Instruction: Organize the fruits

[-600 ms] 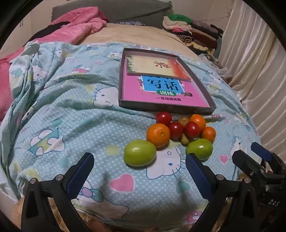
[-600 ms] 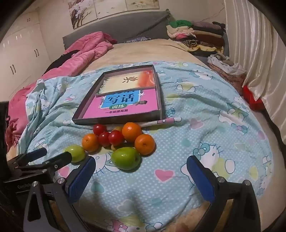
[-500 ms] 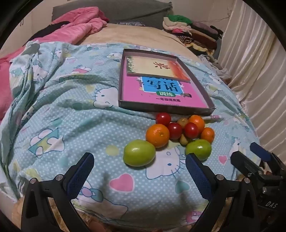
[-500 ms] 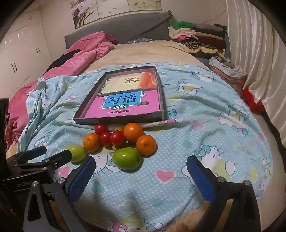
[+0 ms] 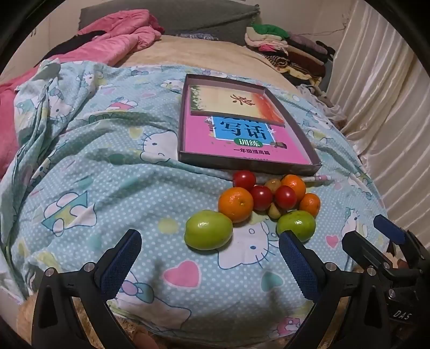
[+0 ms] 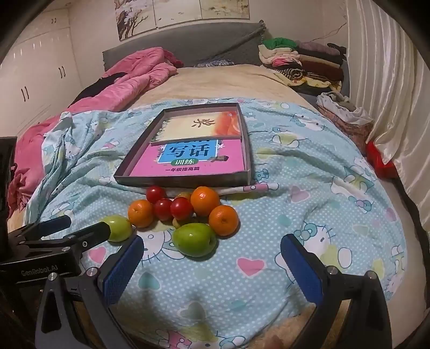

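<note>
Left hand-held gripper (image 5: 209, 257) and right hand-held gripper (image 6: 212, 257): both with blue-padded jaws spread wide, nothing between them, poised above the near edge of a bed covered by a light-blue cartoon-print sheet (image 5: 107, 193).

Container — a shallow cardboard tray (image 5: 242, 163) lying flat on the sheet beyond the fruit. It holds a pink booklet (image 5: 215, 145) with large Chinese characters on a blue panel and a green label beneath, partly overlapped at the far end by a cream-and-orange card (image 5: 228, 100) bearing one brushed character. No fruit lies in the tray.

Fruit — a tight cluster just in front of the tray's near wall: three red cherry tomatoes (image 5: 244, 180), three oranges (image 5: 235, 204), two small yellowish fruits (image 5: 272, 185) half hidden among them, and two green fruits, one to the left (image 5: 208, 233) and one to the right (image 5: 296, 225), nearest the jaws. A pink-and-white pen (image 6: 252, 188) lies along the tray's front edge.

View differences — the right wrist view alone shows white cupboards (image 6: 35, 72), wall pictures (image 6: 182, 16) and a red item (image 6: 381, 163) by the curtain, plus the left tool marked "GenRobot.AI". The left wrist view shows the right tool's body lettered "DAS".
</note>
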A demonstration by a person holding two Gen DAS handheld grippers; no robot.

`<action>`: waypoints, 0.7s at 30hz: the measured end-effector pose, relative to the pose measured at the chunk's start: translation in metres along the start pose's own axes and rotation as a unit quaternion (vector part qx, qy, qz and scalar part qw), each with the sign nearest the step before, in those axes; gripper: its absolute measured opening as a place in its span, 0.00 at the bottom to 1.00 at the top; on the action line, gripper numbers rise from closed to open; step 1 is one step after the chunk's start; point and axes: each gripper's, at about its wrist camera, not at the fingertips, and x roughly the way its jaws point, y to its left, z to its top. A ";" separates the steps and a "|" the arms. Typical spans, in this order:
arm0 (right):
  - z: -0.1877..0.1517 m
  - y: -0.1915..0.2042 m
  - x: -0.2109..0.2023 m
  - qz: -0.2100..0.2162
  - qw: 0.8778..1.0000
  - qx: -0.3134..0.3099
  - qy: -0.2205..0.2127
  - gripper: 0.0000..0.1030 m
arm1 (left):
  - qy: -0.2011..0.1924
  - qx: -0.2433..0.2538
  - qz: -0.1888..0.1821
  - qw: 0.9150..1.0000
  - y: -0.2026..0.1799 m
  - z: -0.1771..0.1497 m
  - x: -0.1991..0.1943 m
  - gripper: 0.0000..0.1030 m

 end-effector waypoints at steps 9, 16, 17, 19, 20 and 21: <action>0.000 0.002 -0.004 0.000 1.000 -0.005 -0.008 1.00 | -0.002 -0.002 -0.004 1.000 0.001 0.001 -0.002 0.99; 0.001 0.002 -0.004 -0.001 1.000 -0.006 -0.010 1.00 | -0.002 -0.004 -0.006 1.000 0.001 0.002 -0.003 0.99; 0.001 0.002 -0.004 -0.002 1.000 -0.006 -0.010 1.00 | -0.003 -0.004 -0.006 1.000 0.001 0.002 -0.003 0.99; 0.001 0.002 -0.005 -0.002 1.000 -0.006 -0.012 1.00 | -0.004 -0.003 -0.006 1.000 0.001 0.002 -0.003 0.99; 0.001 0.002 -0.005 -0.002 1.000 -0.007 -0.012 1.00 | -0.004 -0.003 -0.007 1.000 0.001 0.002 -0.003 0.99; 0.001 0.002 -0.005 -0.003 1.000 -0.008 -0.012 1.00 | -0.004 -0.003 -0.008 1.000 0.001 0.001 -0.004 0.99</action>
